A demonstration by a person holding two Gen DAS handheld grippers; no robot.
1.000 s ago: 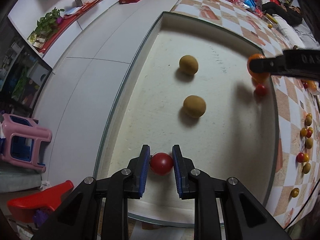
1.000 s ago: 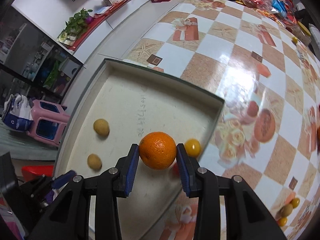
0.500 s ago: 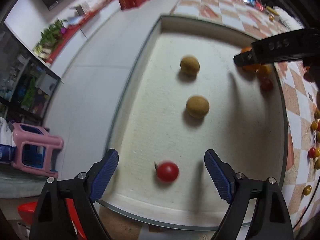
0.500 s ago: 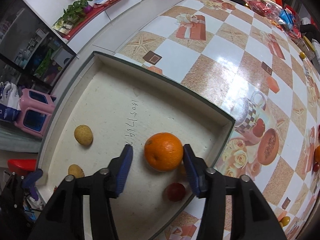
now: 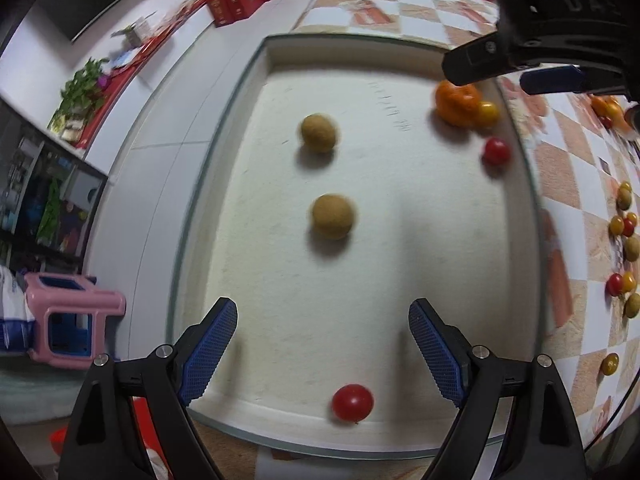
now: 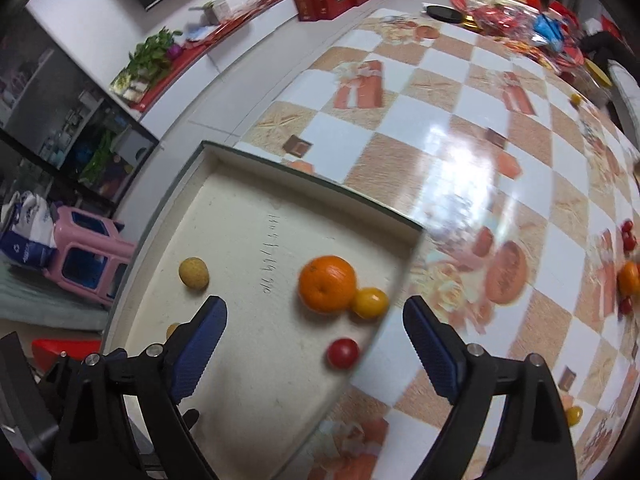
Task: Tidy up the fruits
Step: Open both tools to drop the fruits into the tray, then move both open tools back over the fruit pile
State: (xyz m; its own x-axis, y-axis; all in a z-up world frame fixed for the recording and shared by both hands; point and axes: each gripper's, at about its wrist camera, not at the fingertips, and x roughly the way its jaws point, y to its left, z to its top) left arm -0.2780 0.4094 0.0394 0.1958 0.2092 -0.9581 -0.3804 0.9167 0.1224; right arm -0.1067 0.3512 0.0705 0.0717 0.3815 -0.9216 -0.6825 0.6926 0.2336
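Observation:
A shallow white tray holds the sorted fruit. My left gripper is open over its near end, with a red tomato lying free below the fingers by the near rim. Two brown round fruits sit mid-tray. At the far right corner lie an orange, a yellow tomato and a second red tomato. My right gripper hovers above that corner, its jaws opening. The orange rests on the tray floor and touches neither pad.
Several small red, yellow and brown fruits lie loose on the checkered tablecloth right of the tray. Another orange sits further right. The tray lies along the table's left edge, with a pink stool on the floor below.
The left gripper let go of the red tomato, opened wide and drew back. The right gripper released the orange into the tray corner, spread its jaws and rose.

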